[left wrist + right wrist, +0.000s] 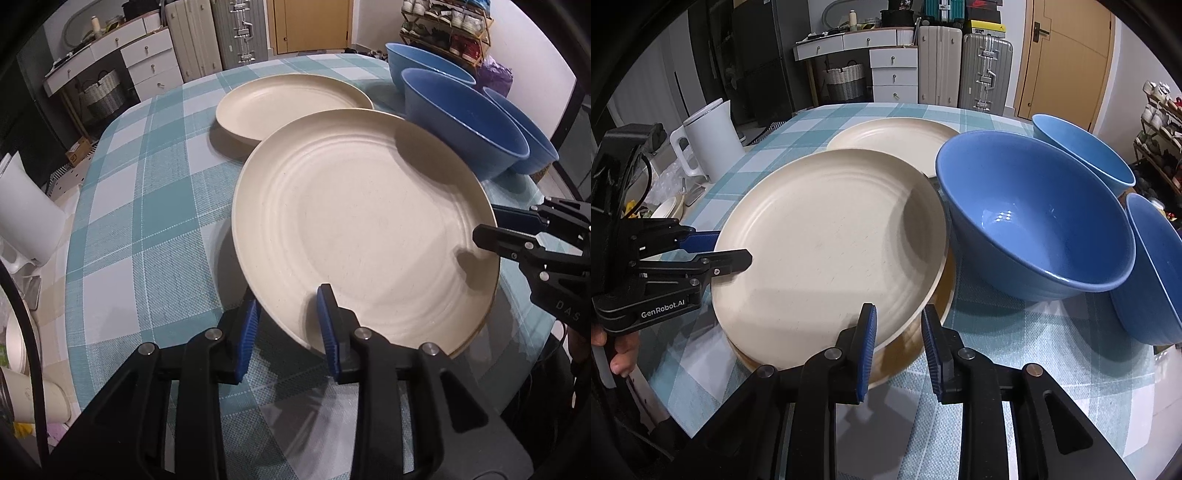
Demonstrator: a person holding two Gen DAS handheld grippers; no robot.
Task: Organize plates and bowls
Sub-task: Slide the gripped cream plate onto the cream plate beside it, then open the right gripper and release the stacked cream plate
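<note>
Table (147,206): round, wearing a teal-and-white checked cloth (1015,332), carrying all the tableware listed below.

Near plate (369,229): large, cream, with concentric ridges inside the rim; tilting above the cloth at the near edge of the table. The right wrist view is showing it lying over a second cream plate with a tan rim (923,354), only a crescent of which is peeking out underneath.

Far plate (291,103): cream, same pattern, lying flat toward the middle of the table, partly hiding behind the near plate.

Blue bowls: three, upright, sitting in a cluster to the right of the plates. Nearest bowl (1034,214) standing just beside the near plate's rim; a second (1082,147) behind it; a third (1156,273) at the right edge.

Left gripper (288,321): jaws standing narrowly apart, straddling the near plate's rim, one finger above and one below; whether the pads are pressing the rim I cannot tell.

Right gripper (899,328): jaws likewise straddling the opposite rim of the same plate, gap narrow, contact unclear.
</note>
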